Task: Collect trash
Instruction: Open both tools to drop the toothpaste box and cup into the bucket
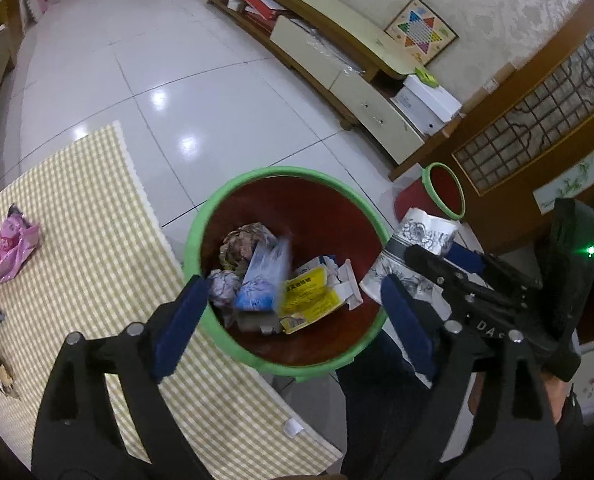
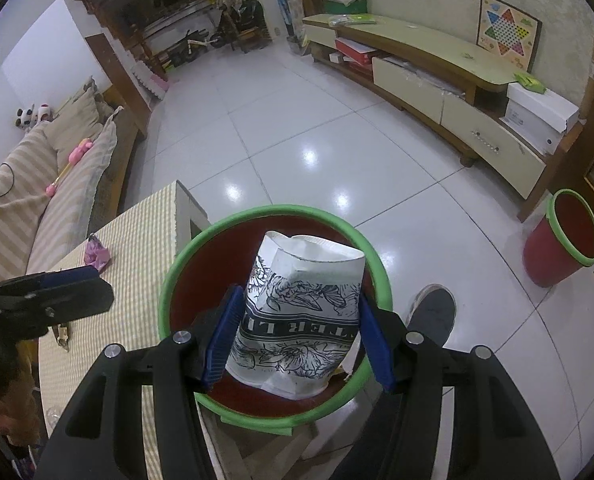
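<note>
The paper cup (image 2: 301, 312) is white with black flowers, and it is squashed. The right gripper (image 2: 297, 336) pinches it between its blue pads, right over the red bin (image 2: 273, 420) with the green rim. Crumpled paper, a blue bag (image 1: 263, 276) and a yellow box (image 1: 309, 296) lie inside the bin. The left gripper (image 1: 293, 320) hangs wide open above it, holding nothing. A pink wrapper (image 1: 11, 248) lies on the checked table (image 1: 93, 208) beside the bin.

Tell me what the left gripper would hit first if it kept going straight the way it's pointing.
Probably the trash in the bin. The open left gripper points down into its mouth, and the blue bag and yellow carton lie straight ahead between the fingers. Depth is hard to judge in this view.
</note>
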A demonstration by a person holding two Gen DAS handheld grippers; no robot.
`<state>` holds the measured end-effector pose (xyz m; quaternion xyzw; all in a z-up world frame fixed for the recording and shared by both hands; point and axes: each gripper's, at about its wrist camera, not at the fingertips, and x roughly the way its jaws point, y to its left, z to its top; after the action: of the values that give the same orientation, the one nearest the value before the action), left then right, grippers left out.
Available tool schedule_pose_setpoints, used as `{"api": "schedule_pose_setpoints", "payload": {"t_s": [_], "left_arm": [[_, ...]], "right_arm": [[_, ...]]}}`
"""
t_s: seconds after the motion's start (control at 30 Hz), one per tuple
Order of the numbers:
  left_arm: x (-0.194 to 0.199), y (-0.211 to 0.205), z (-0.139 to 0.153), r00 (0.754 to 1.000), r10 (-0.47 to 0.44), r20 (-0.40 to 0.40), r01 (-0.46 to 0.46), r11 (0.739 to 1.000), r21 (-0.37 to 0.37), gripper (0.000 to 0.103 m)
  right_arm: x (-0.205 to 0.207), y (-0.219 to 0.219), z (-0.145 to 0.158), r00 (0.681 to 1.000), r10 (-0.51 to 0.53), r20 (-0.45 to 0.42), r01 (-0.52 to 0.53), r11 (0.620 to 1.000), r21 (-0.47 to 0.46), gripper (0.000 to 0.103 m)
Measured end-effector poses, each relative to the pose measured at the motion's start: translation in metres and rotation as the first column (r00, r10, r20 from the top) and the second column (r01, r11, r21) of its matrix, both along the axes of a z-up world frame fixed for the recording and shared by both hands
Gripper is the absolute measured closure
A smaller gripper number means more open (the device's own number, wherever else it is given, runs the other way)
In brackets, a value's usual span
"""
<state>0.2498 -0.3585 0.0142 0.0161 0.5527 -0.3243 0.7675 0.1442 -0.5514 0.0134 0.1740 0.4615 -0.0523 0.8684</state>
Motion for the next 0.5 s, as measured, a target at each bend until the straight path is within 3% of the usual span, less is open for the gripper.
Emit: {"api": "schedule_pose_setpoints", "payload": {"t_s": [0.37,0.4,0.47,0.5], "left_arm": [[-0.003,0.068,0.007,0.994,0.103,0.033,-0.104,0.994,0.033,0.006],[-0.005,0.076,0.008,0.993,0.112,0.034,-0.114,0.993,0.033,0.006],[-0.007,0.090,0.009,0.991,0.123,0.044,-0.125,0.991,0.042,0.006],[-0.008,0.098,0.010,0.990,0.130,0.055,-0.132,0.990,0.050,0.006]], "right_arm": [[0.016,0.026,0.006,0.999,0.044,0.001,-0.044,0.999,-0.016,0.045],[0.018,0.029,0.007,0.999,0.047,0.001,-0.047,0.999,-0.025,0.041],[0.019,0.041,0.012,0.998,0.053,0.017,-0.052,0.997,-0.056,0.023],[0.019,0.044,0.013,0.998,0.058,0.020,-0.057,0.996,-0.065,0.020]]}}
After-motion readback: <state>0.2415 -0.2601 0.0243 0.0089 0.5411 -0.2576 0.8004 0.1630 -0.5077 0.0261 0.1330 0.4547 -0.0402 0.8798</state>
